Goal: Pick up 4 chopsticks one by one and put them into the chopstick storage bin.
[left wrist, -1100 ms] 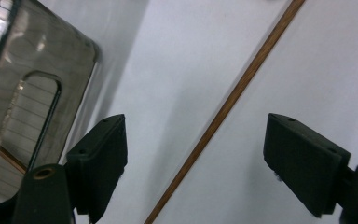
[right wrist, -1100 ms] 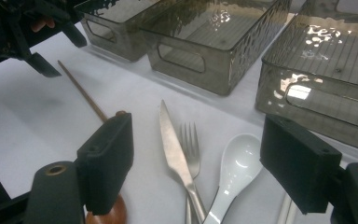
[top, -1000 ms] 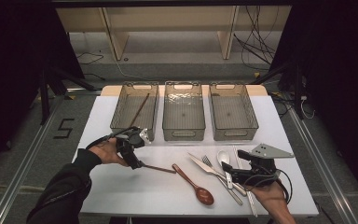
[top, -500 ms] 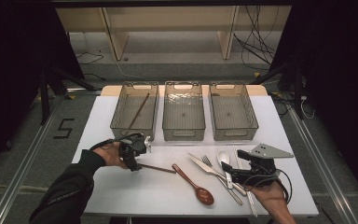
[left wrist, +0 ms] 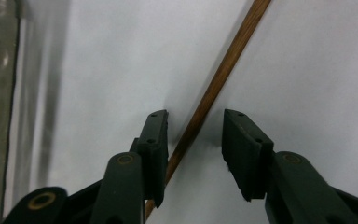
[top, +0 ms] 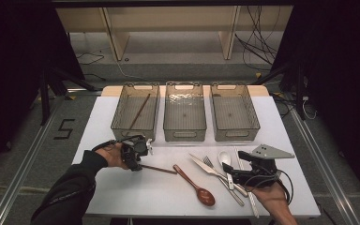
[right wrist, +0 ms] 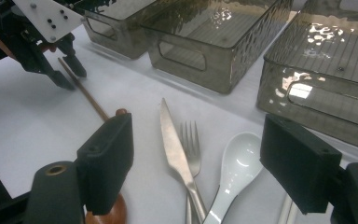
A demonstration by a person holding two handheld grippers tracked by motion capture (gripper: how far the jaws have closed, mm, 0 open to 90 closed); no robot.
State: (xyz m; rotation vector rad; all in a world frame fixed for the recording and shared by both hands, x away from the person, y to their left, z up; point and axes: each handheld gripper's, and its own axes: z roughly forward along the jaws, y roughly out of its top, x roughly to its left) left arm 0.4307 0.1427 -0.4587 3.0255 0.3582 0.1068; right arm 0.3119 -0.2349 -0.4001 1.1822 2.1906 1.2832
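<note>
Left tongs (left wrist: 193, 128) closing round chopstick (left wrist: 214, 86), pads not yet pressing; thin, light, stiff, rolls easily. Right tongs (right wrist: 198, 154) released.

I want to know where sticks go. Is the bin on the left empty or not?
Not empty. The left smoky clear plastic bin has one thin brown wooden chopstick lying slanted inside it, seen from the high view.
</note>
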